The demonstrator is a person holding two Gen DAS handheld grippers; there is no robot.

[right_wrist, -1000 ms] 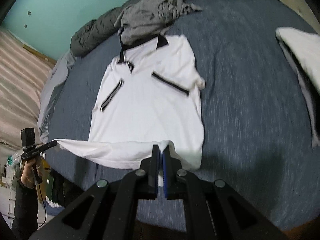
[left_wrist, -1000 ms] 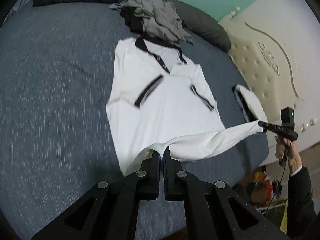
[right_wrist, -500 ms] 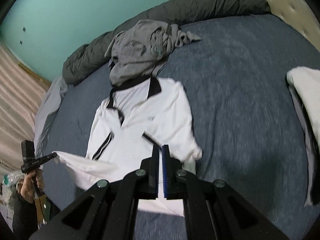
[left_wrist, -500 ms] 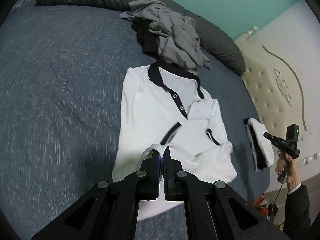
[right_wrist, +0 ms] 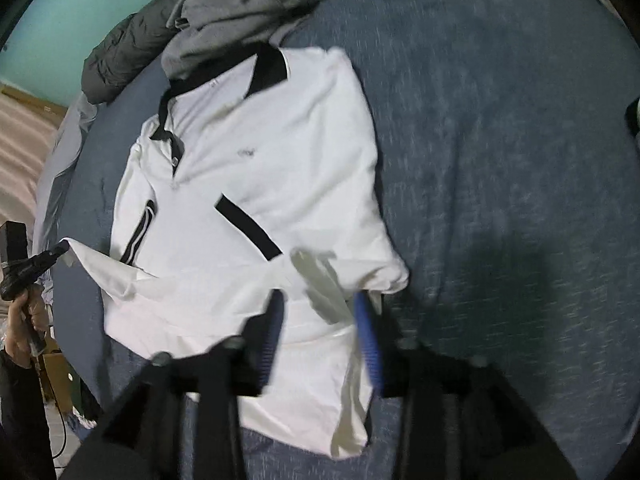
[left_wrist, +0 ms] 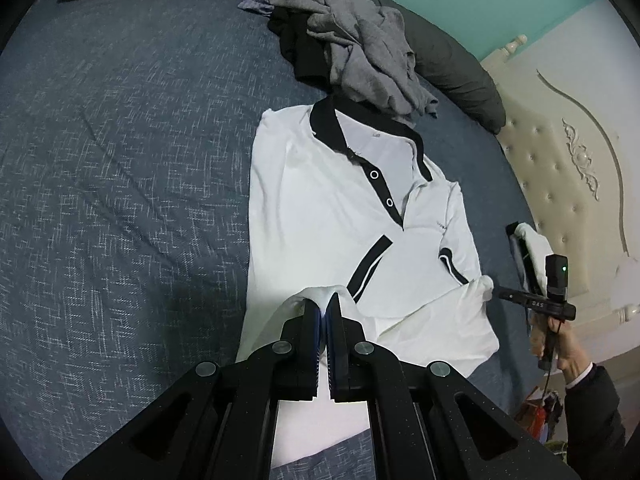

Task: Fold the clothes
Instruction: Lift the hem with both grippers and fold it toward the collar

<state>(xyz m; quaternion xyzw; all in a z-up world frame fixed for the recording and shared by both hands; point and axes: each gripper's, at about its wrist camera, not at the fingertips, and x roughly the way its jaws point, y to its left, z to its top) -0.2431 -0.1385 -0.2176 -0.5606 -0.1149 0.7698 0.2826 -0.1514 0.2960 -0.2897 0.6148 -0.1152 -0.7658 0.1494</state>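
Left wrist view shows the left gripper (left_wrist: 325, 312) pinched tight on a bunch of the white polo shirt with black collar and black sleeve bands (left_wrist: 332, 208), which lies flat on the blue-grey speckled bed cover (left_wrist: 120, 160). It holds the bottom edge so that part can fold up over the chest. A crumpled grey garment (left_wrist: 360, 40) sits past the collar, out of the way. Right wrist view is blurry, but the right gripper (right_wrist: 320, 320) has just been opening. Its blue pads (right_wrist: 366, 340) stand apart with loose white cloth between them, likely to let its corner drop onto the shirt.
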